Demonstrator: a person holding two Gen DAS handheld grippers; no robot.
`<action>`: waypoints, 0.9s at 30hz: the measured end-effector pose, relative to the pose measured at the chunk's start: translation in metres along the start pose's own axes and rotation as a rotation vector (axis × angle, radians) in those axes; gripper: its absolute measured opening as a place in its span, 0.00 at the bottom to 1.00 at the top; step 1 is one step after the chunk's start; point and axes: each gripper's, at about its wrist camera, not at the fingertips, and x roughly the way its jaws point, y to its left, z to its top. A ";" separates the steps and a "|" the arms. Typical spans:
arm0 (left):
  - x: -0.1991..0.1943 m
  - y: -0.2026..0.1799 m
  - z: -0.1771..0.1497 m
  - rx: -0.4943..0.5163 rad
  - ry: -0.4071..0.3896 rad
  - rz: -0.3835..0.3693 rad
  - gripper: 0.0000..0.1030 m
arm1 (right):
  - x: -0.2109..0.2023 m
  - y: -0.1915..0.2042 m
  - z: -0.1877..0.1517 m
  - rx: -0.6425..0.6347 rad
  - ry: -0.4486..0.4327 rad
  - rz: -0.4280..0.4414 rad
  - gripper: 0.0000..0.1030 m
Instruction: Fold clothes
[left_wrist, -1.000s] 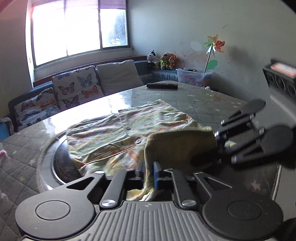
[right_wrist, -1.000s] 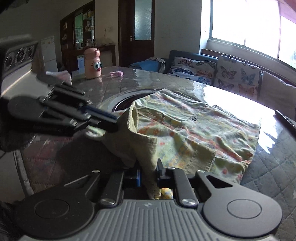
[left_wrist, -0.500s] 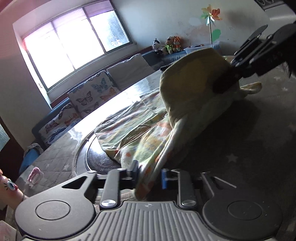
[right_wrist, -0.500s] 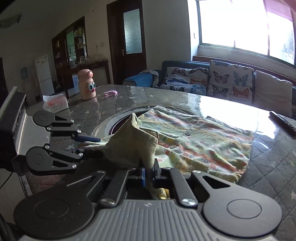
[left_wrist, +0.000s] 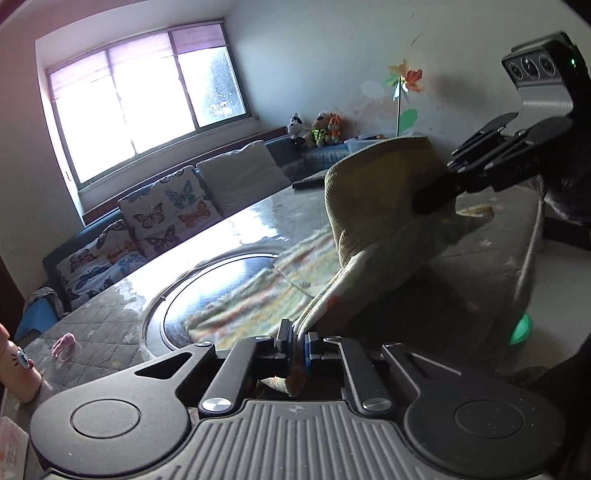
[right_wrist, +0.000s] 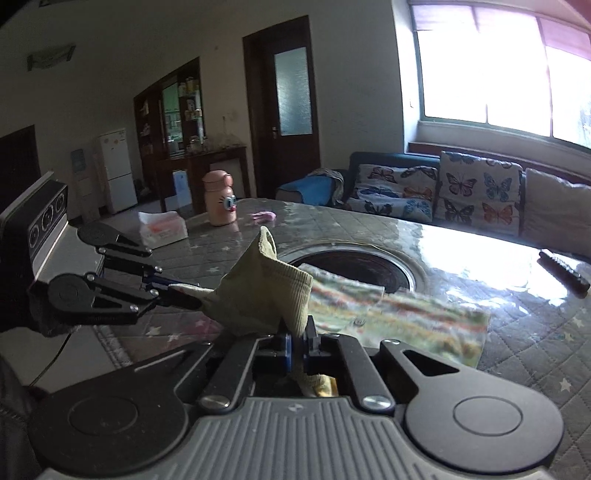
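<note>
A quilted table (right_wrist: 535, 332) carries a pink bottle (right_wrist: 220, 198), a tissue box (right_wrist: 162, 229), a small pink thing (right_wrist: 263, 216) and a remote (right_wrist: 563, 272). Behind it a sofa (right_wrist: 384, 162) holds butterfly cushions (right_wrist: 476, 194). Plush toys (left_wrist: 317, 125) and a pinwheel (left_wrist: 404, 79) stand by the wall.

No readable text or labels appear anywhere.
</note>
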 end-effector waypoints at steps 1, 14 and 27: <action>-0.002 -0.001 0.002 -0.005 -0.005 -0.003 0.07 | -0.002 0.000 0.003 -0.005 -0.002 -0.001 0.04; 0.083 0.063 0.030 -0.159 0.047 0.052 0.07 | 0.077 -0.048 0.051 -0.033 0.067 -0.036 0.04; 0.195 0.119 0.006 -0.335 0.262 0.047 0.08 | 0.201 -0.107 0.049 0.059 0.206 -0.148 0.13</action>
